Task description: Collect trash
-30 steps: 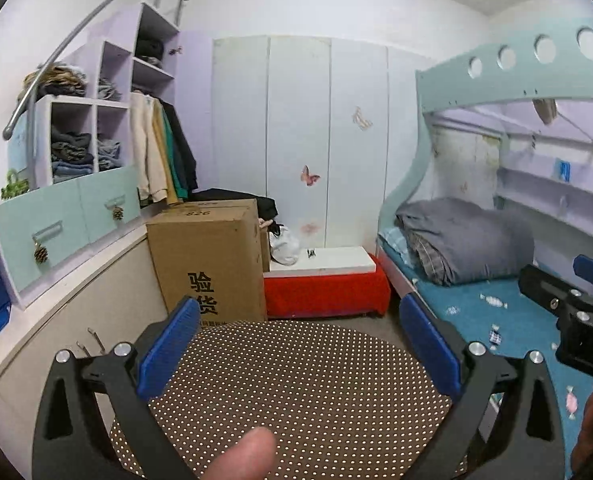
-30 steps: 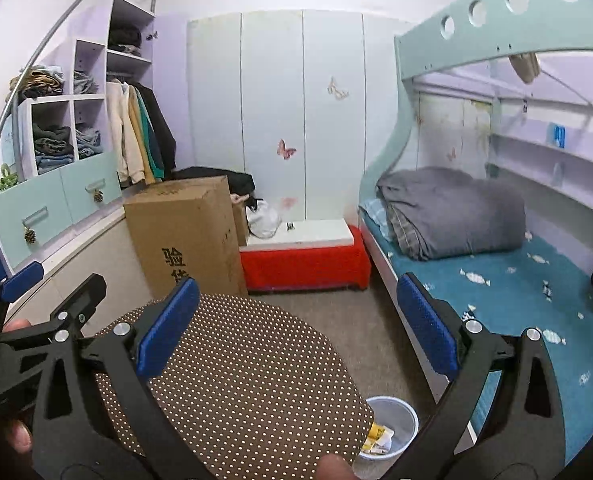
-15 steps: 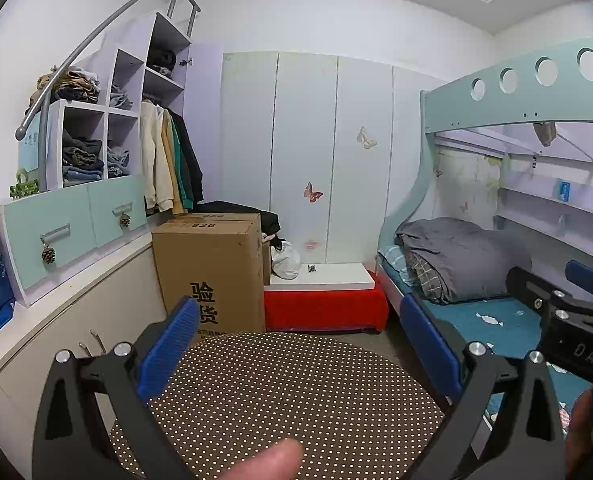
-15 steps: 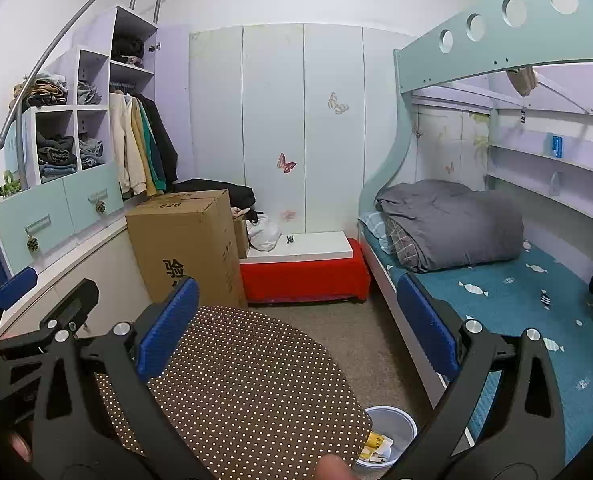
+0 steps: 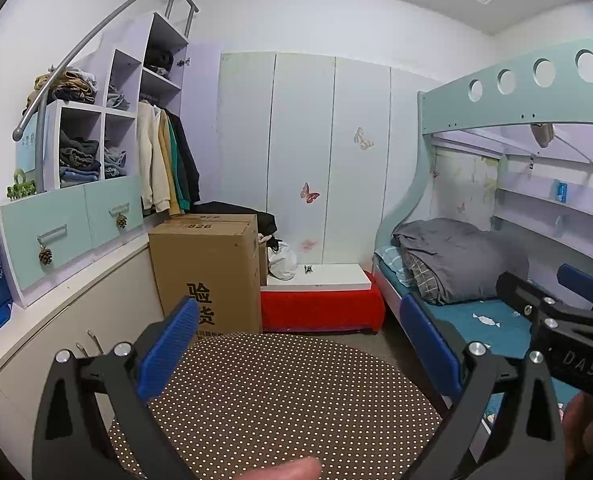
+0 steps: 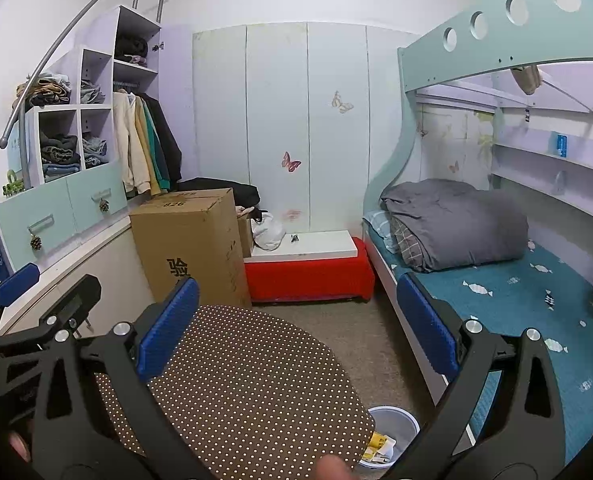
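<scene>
A small pale bin [image 6: 392, 426] stands on the floor between the round table and the bed, with yellow and white wrappers [image 6: 378, 446] inside it. My left gripper [image 5: 302, 344] is open, with nothing between its blue pads, above the brown dotted round table [image 5: 280, 396]. My right gripper [image 6: 296, 328] is also open and holds nothing, above the same table [image 6: 248, 384]. Each gripper shows at the edge of the other's view: the right one [image 5: 556, 320] and the left one [image 6: 24, 320]. No trash lies on the table.
A large cardboard box [image 5: 212, 268] stands behind the table by a long white cabinet [image 5: 56, 320]. A red bench [image 5: 320, 304] with a white top lies against the wardrobe. The bunk bed [image 6: 516, 292] with a grey quilt fills the right side. Carpeted floor [image 6: 356, 332] runs between table and bed.
Both grippers have tilted upward, so the room sits lower in both views and more ceiling shows. Both stay open with nothing in them.
</scene>
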Tool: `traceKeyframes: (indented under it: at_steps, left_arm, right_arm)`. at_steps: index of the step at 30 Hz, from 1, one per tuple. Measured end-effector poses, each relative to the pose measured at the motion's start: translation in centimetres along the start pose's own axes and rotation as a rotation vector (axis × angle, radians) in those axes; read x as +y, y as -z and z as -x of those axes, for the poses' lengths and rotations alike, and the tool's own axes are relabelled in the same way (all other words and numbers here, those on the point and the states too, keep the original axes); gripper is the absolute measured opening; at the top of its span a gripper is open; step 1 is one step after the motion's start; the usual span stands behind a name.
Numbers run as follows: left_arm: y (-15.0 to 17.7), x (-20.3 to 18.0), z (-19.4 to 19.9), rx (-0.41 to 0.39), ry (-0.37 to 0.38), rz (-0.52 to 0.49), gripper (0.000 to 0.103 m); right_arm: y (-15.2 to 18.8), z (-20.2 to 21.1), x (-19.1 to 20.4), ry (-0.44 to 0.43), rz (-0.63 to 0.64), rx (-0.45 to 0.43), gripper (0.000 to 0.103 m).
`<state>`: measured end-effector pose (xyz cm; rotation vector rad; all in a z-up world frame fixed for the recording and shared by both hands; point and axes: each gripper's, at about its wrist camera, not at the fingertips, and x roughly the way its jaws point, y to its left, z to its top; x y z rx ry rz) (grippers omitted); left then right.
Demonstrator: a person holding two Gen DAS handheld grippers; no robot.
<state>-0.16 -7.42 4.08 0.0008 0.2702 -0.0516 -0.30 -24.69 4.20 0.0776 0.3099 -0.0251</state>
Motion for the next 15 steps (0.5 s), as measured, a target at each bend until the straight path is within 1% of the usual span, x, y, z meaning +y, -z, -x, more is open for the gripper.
traceKeyframes:
  at_steps: [7,15]
  left_arm:
    - [-0.1,0.2,-0.2,-0.004,-0.010,0.011,0.098]
    - [-0.1,0.6,-1.0,0.015,-0.027,0.015,0.099]
  right_arm:
    - [-0.1,-0.3,0.1,-0.002,-0.001,0.003,0.097]
    - [0.0,-1.1,0.5,-0.008,0.002,0.008,0.097]
